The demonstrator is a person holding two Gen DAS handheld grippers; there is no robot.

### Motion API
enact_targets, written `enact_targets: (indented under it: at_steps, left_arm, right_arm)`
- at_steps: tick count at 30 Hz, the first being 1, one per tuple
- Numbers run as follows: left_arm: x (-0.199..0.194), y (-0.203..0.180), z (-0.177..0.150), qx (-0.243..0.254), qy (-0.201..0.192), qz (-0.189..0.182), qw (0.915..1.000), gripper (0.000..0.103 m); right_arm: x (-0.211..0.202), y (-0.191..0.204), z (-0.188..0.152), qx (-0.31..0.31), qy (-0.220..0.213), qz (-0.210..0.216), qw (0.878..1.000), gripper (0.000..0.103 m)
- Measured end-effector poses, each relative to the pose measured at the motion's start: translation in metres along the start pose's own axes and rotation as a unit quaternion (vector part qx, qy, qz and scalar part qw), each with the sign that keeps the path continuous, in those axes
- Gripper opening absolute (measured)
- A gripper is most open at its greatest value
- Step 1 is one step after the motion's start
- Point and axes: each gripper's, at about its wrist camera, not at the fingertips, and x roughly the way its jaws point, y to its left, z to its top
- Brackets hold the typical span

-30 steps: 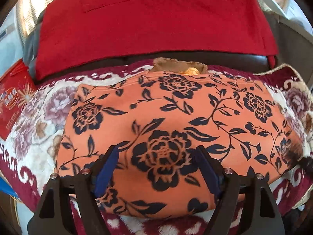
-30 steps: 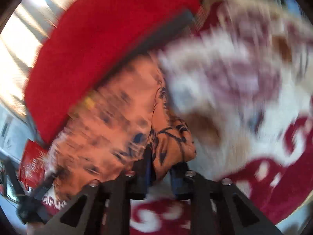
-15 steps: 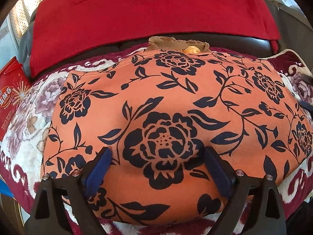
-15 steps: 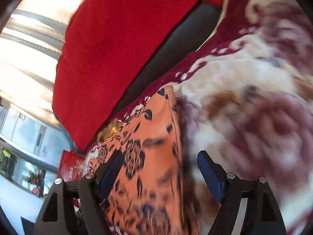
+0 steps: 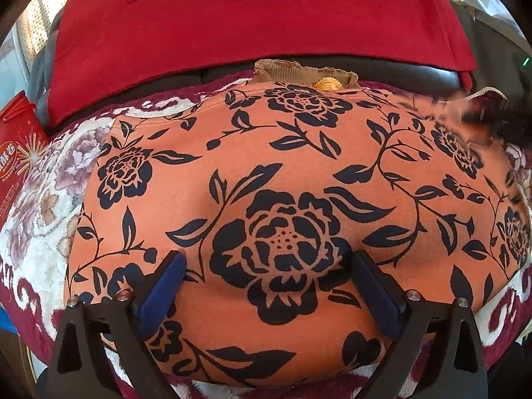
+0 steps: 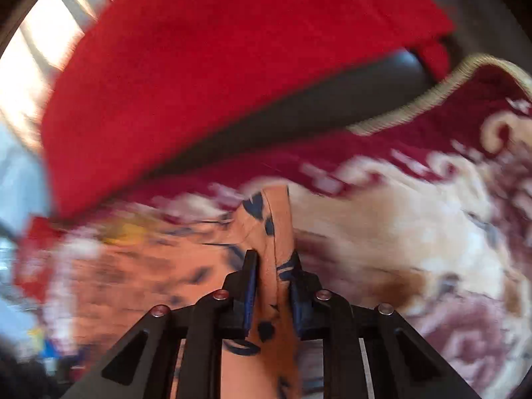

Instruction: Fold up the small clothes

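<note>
Orange floral garment (image 5: 299,179) lay spread on the patterned blanket (image 5: 43,206), its right edge newly pinched as the right tongs (image 6: 273,286) were closing, while the left tongs (image 5: 266,286), opening wide, gripped nothing, so a fold looked imminent.

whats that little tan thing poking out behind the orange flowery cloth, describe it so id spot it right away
Start at the big red cloth draped across the back, then drop to the far edge of the orange garment with dark blue flowers. Peeking out there is a small tan ribbed fabric piece with a frilly edge; it alone is plain tan, with a gold round bit on it.
</note>
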Motion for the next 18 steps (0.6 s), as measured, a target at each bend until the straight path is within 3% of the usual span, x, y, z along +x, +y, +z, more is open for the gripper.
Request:
enact_targets:
  at_steps: [1, 4, 5, 6, 10, 13, 18]
  left_arm:
    - [0.0, 0.0, 0.0, 0.0, 0.001, 0.0, 1.0, 0.1]
    - [0.001, 0.002, 0.001, -0.002, 0.007, -0.008, 0.9999, 0.1]
    - [0.001, 0.002, 0.001, -0.002, 0.007, -0.007, 0.9999, 0.101]
    - [0.001, 0.001, 0.001, -0.001, 0.007, -0.005, 1.0, 0.101]
    - [0.002, 0.002, 0.001, -0.004, 0.009, -0.008, 0.9999, 0.101]
    - [0.002, 0.002, 0.001, -0.006, 0.01, -0.007, 0.9999, 0.101]
    - [0.002, 0.002, 0.001, -0.008, 0.012, -0.005, 0.9999, 0.101]
  right_arm:
    - [0.007, -0.007, -0.003, 0.013, 0.009, -0.014, 1.0, 0.019]
    - [-0.005, -0.022, -0.011, 0.065, -0.002, 0.036, 0.997, 0.032]
    - [-0.018, -0.021, -0.015, 0.069, -0.017, 0.047, 0.996, 0.065]
    - [-0.03, -0.019, -0.02, 0.073, -0.037, 0.056, 0.995, 0.09]
    - [-0.081, -0.017, -0.047, 0.102, -0.08, 0.121, 0.984, 0.091]
    - [-0.112, -0.025, -0.091, 0.151, -0.095, 0.185, 0.966, 0.091]
    - [-0.108, -0.035, -0.18, 0.264, -0.074, 0.233, 0.933, 0.091]
